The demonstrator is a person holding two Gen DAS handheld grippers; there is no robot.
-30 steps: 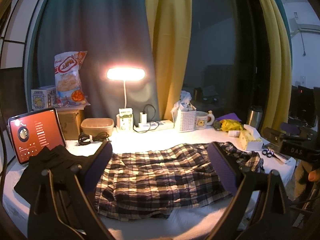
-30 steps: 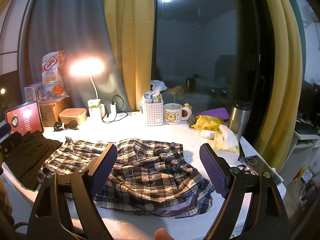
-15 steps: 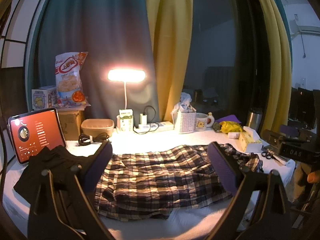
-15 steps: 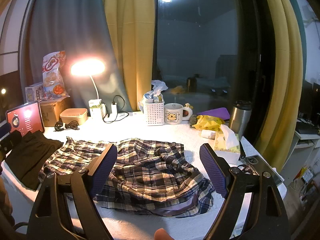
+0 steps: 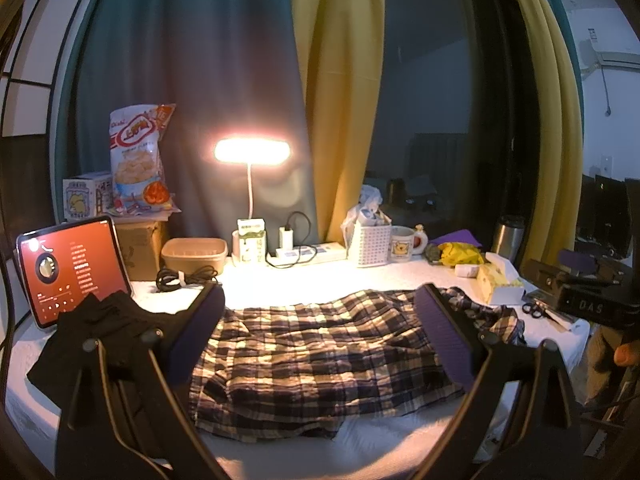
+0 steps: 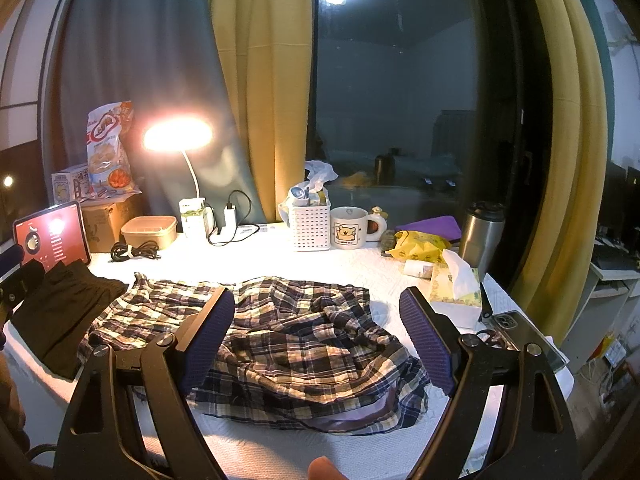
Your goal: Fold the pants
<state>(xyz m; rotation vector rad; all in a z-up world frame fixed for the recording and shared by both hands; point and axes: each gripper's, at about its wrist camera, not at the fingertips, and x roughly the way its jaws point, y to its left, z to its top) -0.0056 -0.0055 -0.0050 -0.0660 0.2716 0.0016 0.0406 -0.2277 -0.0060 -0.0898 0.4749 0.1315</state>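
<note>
- Almost nothing has changed over the last second: both views hold the same framing, pants lie just as they did. Read: no fold started, probably lining up a first grab.
- Left claw: jaws wide, holding nothing, hovering above the pants.
- Right claw: also wide and empty, above the bunched end.
- Pants spread across the white padded table, between black folded garment and tissue box.
- Fabric: thin plaid woven, limp. Fairly flat with fine wrinkles at the left end, heaped and twisted at the right.
- Claw pads are ribbed purple.
</note>
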